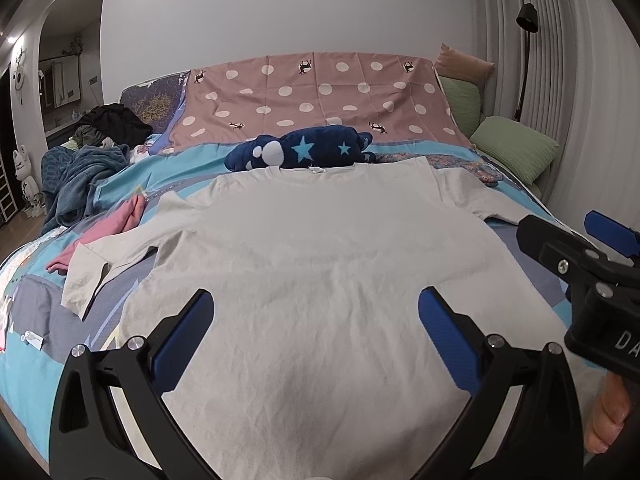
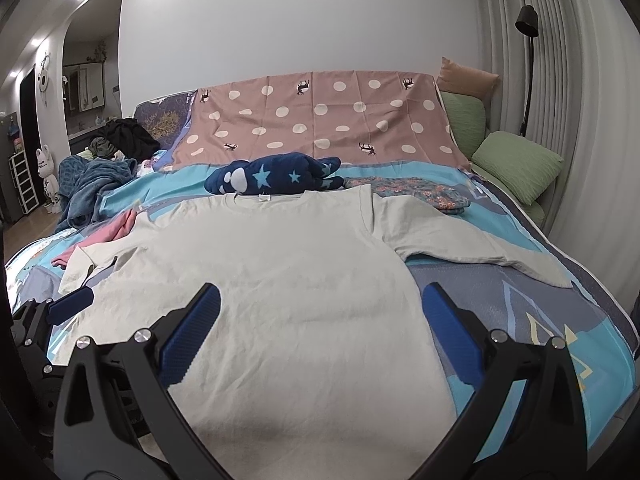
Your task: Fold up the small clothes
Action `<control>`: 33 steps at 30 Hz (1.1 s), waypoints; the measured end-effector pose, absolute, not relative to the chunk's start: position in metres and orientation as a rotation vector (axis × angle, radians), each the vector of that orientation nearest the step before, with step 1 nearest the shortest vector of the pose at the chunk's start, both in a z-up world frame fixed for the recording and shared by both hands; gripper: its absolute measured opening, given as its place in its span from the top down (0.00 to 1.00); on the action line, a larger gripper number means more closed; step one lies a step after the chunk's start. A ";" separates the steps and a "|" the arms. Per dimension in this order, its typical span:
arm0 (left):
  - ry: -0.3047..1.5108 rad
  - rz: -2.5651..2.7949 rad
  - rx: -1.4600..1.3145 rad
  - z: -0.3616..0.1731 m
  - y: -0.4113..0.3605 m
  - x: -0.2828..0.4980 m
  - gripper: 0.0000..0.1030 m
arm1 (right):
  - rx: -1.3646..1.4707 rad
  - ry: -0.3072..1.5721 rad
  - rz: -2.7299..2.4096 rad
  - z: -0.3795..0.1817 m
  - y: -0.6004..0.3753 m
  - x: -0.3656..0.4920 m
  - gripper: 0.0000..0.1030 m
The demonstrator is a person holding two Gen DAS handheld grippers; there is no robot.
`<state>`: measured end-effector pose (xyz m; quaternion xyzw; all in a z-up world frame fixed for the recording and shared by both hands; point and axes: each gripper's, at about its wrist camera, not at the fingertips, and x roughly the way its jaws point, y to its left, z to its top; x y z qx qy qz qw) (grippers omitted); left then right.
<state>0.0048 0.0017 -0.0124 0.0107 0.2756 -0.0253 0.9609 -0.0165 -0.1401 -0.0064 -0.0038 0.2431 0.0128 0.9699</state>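
only the white letters "da" read on the right gripper [image 1: 592, 240] body, cut off by the edge.

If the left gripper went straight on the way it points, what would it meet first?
Most likely the white T-shirt spread flat on the bed: the open left gripper points along its body toward the collar. Beyond that lies the navy star-print plush. Its height above the cloth is unclear.

Both grippers are black plastic frames with silver screw heads and blue textured pads: left gripper [image 1: 315, 314], right gripper [image 2: 321, 314]. White letters "DA" mark the right gripper's body at the left view's right edge.
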 end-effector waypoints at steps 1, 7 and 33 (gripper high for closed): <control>0.559 -0.051 0.019 -0.012 0.002 0.005 0.01 | -0.007 0.492 0.025 -0.007 -0.140 -0.016 0.02; 0.572 -0.051 0.029 -0.015 0.002 0.005 0.01 | -0.010 0.499 0.027 -0.009 -0.139 -0.015 0.02; 0.622 -0.076 0.030 -0.023 0.013 0.010 0.01 | -0.029 0.533 0.019 -0.017 -0.131 -0.002 0.02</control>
